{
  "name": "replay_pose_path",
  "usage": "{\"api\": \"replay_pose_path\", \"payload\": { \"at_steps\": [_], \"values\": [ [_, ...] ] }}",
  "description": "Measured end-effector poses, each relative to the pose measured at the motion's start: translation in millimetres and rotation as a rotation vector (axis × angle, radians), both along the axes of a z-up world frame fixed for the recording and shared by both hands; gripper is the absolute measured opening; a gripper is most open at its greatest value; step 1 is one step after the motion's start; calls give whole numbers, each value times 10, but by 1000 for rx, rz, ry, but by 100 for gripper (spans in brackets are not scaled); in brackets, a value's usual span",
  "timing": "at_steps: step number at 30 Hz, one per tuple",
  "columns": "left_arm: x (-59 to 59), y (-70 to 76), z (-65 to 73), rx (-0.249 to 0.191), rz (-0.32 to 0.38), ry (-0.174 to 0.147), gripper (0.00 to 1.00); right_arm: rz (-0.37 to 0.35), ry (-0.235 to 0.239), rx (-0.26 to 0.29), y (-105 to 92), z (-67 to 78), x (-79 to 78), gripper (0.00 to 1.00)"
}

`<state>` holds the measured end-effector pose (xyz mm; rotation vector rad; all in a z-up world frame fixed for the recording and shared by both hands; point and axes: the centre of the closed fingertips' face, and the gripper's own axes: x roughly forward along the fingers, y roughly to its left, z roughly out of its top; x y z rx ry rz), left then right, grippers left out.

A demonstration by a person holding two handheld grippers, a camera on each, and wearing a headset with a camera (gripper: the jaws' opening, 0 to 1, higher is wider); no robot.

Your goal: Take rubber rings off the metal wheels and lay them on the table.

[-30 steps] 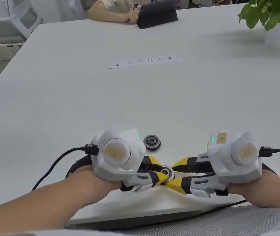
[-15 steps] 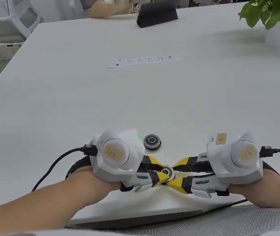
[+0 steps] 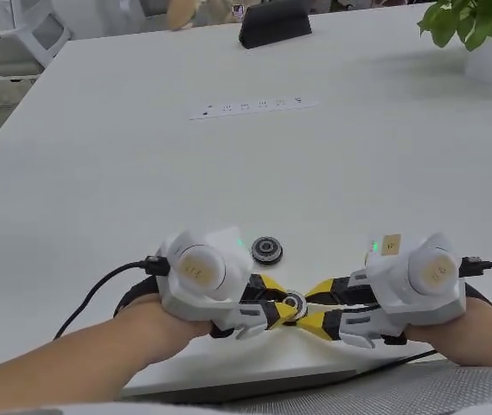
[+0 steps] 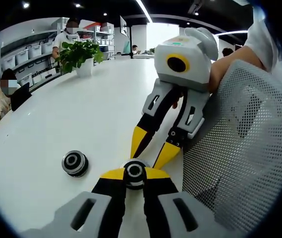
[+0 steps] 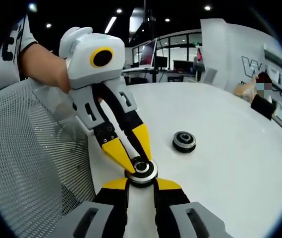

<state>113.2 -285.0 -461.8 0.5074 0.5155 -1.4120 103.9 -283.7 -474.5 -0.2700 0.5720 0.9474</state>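
Head view: against a second ago nothing has shifted; left gripper (image 3: 273, 313) and right gripper (image 3: 308, 318) stay nose to nose, both pinching one wheel (image 3: 293, 303) near the bench (image 3: 228, 173) edge; I judge the pull not yet begun.
Left gripper view: that wheel sits between my jaw tips; spare wheel (image 4: 75, 163) lies to their left, apart.
Right gripper view: same wheel at my tips; spare wheel ahead-right.

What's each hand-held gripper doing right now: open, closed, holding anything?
Left hand-held gripper: closed on the metal wheel.
Right hand-held gripper: closed on the same metal wheel, from the opposite side.
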Motion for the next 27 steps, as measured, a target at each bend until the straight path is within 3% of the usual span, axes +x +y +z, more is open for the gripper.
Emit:
{"api": "replay_pose_path", "payload": {
  "at_steps": [10,12,13,15,22,25,27],
  "values": [
    [2,-5,1,-2,-1,0,7,-2,5,-2,-22,-2,-10,14],
    [3,-5,1,-3,-1,2,7,-10,9,-18,-59,-22,-12,9],
    [2,-6,1,-3,-1,2,7,-26,3,-41,-111,-38,7,0],
    [2,-8,1,-4,1,4,7,-35,24,0,-104,-20,-1,0],
    [2,-10,-2,-6,3,5,7,-24,16,-5,-87,-6,-27,0],
    [2,-10,-3,-7,4,5,7,-24,8,19,-85,25,-31,12],
    [1,-9,-4,-7,3,4,7,-14,0,25,-71,35,-27,13]
  ]
}}
